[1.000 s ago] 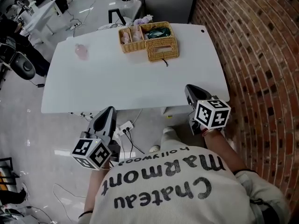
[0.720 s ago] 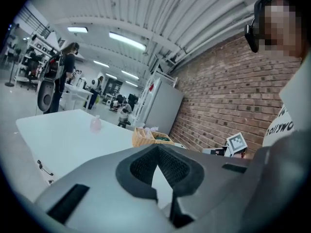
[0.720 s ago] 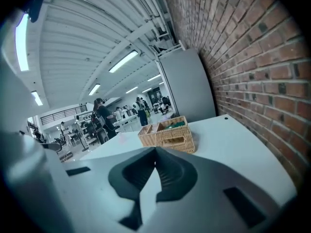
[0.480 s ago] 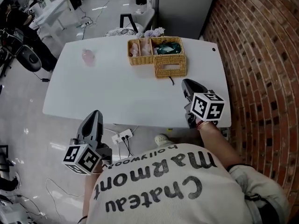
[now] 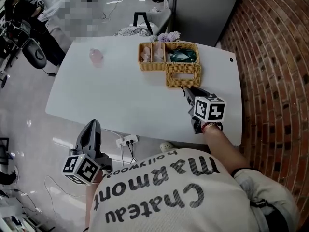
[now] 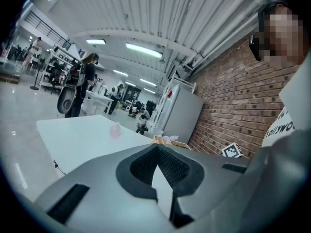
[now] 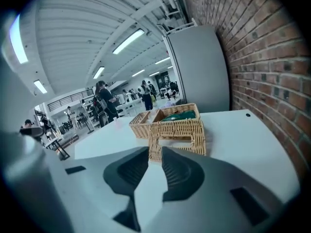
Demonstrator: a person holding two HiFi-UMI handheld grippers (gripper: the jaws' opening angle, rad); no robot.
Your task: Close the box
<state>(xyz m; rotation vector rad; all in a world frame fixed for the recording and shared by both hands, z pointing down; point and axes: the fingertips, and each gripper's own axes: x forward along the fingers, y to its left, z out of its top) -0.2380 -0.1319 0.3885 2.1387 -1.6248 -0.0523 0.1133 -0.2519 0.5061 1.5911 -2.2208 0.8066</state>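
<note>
A wicker box [image 5: 166, 57] with several compartments stands at the far side of the white table [image 5: 116, 93]; its wicker lid [image 5: 183, 75] lies open in front of it. My right gripper [image 5: 186, 91] hovers over the table just short of the lid, apart from it. Its jaws have just been opening, and nothing is between them. In the right gripper view, the lid [image 7: 177, 139] shows right beyond the open right gripper [image 7: 155, 152]. My left gripper [image 5: 93, 124] hangs off the table's near edge. The left gripper [image 6: 156, 147] is shut and empty, with the box [image 6: 167, 141] far off.
A small pink object [image 5: 95, 56] sits at the table's far left. A brick wall [image 5: 275, 57] runs along the right and a grey cabinet [image 5: 205, 6] stands behind the table. A power strip [image 5: 126, 140] with cables lies on the floor below the near edge.
My right gripper has moved forward over the table towards the wicker lid, and its jaws have parted. My left gripper has drifted a little back and left, below the table edge.
</note>
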